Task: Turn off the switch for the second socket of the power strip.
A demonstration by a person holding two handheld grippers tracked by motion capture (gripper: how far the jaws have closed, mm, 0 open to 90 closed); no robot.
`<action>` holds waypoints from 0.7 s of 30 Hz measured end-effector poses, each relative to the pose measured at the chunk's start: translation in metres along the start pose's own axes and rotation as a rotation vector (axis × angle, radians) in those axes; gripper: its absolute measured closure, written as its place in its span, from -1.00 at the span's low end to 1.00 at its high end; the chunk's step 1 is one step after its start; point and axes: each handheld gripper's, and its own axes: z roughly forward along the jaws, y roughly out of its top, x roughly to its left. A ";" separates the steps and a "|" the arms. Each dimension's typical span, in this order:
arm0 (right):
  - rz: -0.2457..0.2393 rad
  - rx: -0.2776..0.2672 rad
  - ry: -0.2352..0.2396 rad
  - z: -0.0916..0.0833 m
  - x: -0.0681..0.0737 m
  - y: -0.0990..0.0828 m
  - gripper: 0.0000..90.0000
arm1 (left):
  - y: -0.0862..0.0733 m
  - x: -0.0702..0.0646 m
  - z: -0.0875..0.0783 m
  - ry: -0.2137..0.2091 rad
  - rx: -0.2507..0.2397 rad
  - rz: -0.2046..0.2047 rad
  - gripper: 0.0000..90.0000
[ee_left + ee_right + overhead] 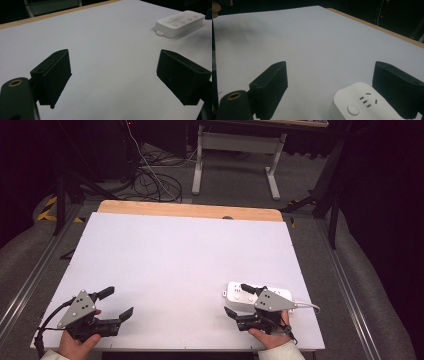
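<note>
A white power strip with sockets and round buttons lies flat near the front right of the white table. My right gripper is open and low over the strip's left end. In the right gripper view that end sits between the jaws, close beside the right-hand fingertip and far from the other; the pads do not press on it. My left gripper is open at the front left with bare table between its jaws. From there the power strip appears off to the upper right.
A wooden strip edges the table's far side. Beyond it on the floor stand a white desk frame and a tangle of cables. A grey cable leads off the strip's right end toward the table's right edge.
</note>
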 end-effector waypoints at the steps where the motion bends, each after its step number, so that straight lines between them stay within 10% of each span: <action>1: -0.001 0.000 0.000 0.000 0.000 0.000 -0.70 | 0.000 0.000 0.000 0.000 0.000 0.000 -0.71; 21: -0.005 -0.004 0.001 0.000 0.001 0.002 -0.70 | 0.000 -0.002 0.000 0.015 0.003 0.018 -0.71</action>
